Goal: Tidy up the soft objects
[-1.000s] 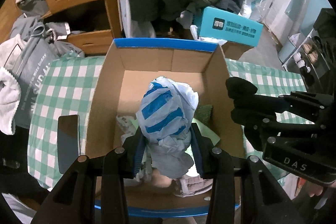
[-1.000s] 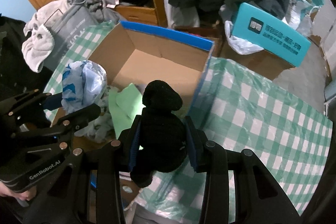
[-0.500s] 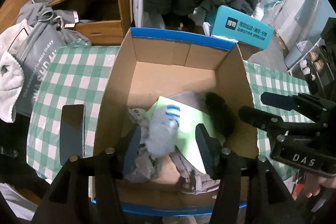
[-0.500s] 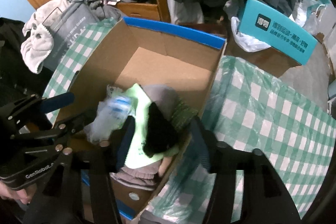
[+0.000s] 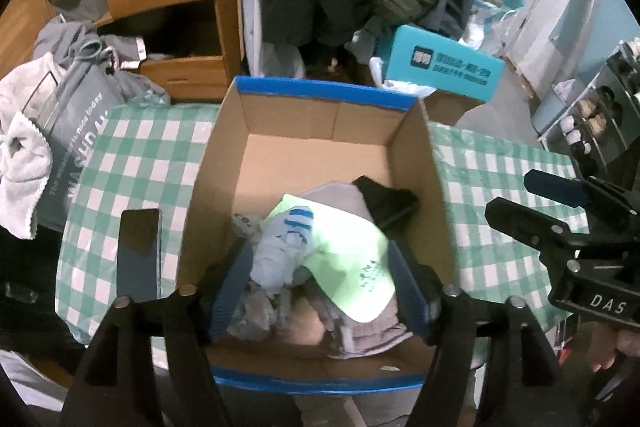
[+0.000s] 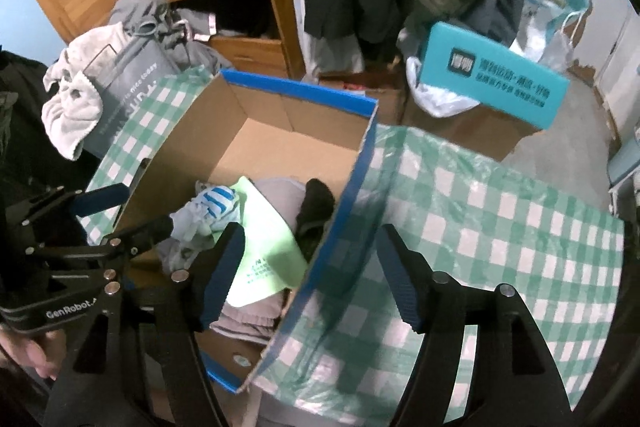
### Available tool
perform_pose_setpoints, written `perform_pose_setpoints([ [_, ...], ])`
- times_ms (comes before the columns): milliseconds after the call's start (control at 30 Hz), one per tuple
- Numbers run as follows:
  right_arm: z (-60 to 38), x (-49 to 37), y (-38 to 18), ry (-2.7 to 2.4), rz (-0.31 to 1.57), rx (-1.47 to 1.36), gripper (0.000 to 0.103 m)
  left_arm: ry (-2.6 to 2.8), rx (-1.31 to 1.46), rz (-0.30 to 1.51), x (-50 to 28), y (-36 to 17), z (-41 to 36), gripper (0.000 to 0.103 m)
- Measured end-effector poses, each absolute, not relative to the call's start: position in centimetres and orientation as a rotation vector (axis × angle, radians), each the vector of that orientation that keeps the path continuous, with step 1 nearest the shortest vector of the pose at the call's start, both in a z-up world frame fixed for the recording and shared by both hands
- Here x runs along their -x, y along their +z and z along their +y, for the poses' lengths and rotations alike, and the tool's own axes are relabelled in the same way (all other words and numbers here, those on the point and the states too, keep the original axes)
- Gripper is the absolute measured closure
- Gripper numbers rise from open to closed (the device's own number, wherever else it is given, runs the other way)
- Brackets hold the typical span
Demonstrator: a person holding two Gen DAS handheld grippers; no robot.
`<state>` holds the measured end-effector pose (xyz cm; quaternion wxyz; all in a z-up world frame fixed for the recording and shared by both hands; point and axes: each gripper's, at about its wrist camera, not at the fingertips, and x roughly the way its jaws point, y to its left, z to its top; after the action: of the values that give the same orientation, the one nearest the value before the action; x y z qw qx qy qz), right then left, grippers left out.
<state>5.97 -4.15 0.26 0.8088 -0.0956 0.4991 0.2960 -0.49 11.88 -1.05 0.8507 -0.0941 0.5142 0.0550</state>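
Both my grippers have just been opening and now stand wide with nothing between the pads: the left gripper (image 5: 320, 283) hangs over the box (image 5: 324, 95), the right gripper (image 6: 310, 275) straddles its blue-edged side wall. The striped bundle (image 5: 286, 247) and black sock (image 5: 384, 201) lie loose in the box, below and ahead of the left jaws, the nearer hand. Readable writing: "DAS", "GenRobot".

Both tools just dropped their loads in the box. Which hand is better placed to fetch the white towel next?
Left. The white towel lies past the cardboard box on the left tool's side; the right tool straddles the opposite wall. Both are open and empty.
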Motion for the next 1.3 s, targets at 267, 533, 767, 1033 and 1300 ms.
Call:
perform_pose_setpoints([
  [267, -6.7, -4.7, 2.2, 0.627, 1.009, 0.183, 0.033, 0.095, 0.128, 0.991, 1.6, 1.4, 9.4, 0.021],
  [533, -9.1, -4.0, 3.6, 0.603, 0.949, 0.161, 0.032, 0.087, 0.096, 0.970, 1.7, 1.9, 8.1, 0.020],
  [767, -10.3, -3.5, 4.1, 0.587, 0.915, 0.179, 0.032, 0.056, 0.127, 0.972, 1.6, 2.0, 7.2, 0.020],
  [1033, -10.8, -3.4, 4.0, 0.587, 0.918, 0.171, 0.032, 0.069, 0.085, 0.942, 1.8, 2.5, 6.0, 0.016],
  [1300, -11.3, -3.5, 3.9, 0.575, 0.922, 0.160, 0.032, 0.070, 0.080, 0.939, 1.9, 2.6, 5.8, 0.016],
])
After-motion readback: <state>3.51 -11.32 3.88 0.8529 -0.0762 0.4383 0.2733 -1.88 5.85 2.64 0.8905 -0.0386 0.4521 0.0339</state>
